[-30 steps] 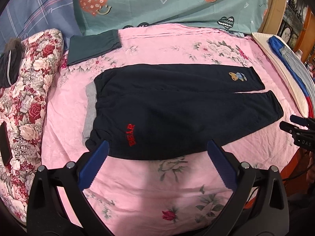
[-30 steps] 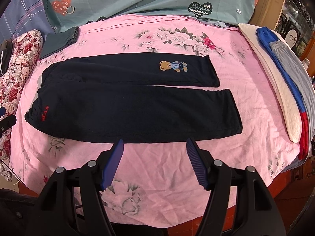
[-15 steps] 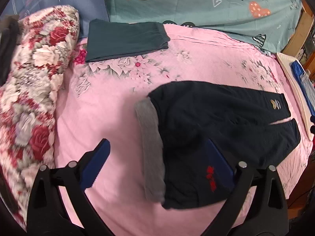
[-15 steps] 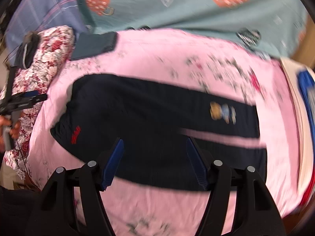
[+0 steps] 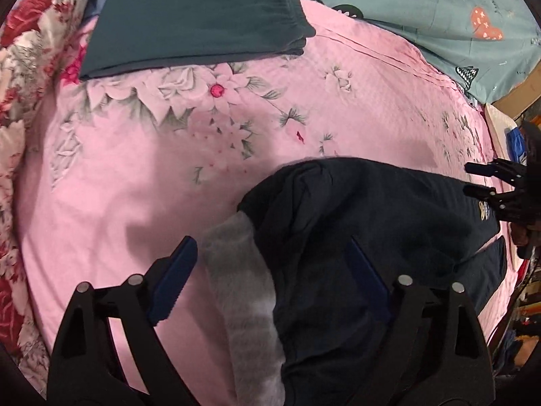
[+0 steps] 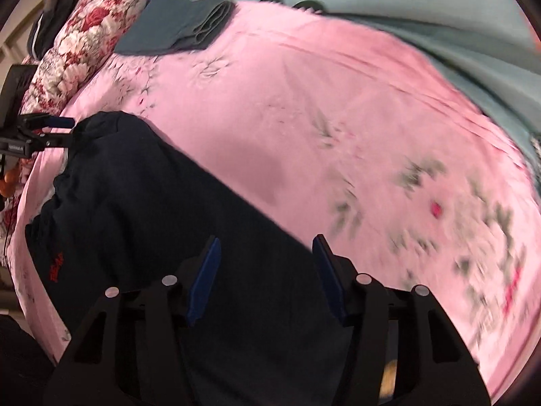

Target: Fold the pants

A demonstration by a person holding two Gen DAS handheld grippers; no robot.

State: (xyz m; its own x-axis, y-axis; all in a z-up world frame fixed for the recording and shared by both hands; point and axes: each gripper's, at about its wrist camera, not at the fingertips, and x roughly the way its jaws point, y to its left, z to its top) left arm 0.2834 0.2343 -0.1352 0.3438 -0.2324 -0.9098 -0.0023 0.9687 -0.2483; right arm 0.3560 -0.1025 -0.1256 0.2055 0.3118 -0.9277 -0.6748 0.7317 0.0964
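Both grippers moved in over pants (image 5: 355, 237), left gripper (image 5: 270, 277) jaws wide w/ grey waistband (image 5: 243, 287) between, right gripper (image 6: 267, 270) spread too, lower centre.

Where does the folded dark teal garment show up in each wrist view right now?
Left wrist: folded teal garment lies top centre-left on the pink bedspread.
Right wrist: it sits top left, beside the floral pillow.
Shared landmark: the navy pants under both grippers.
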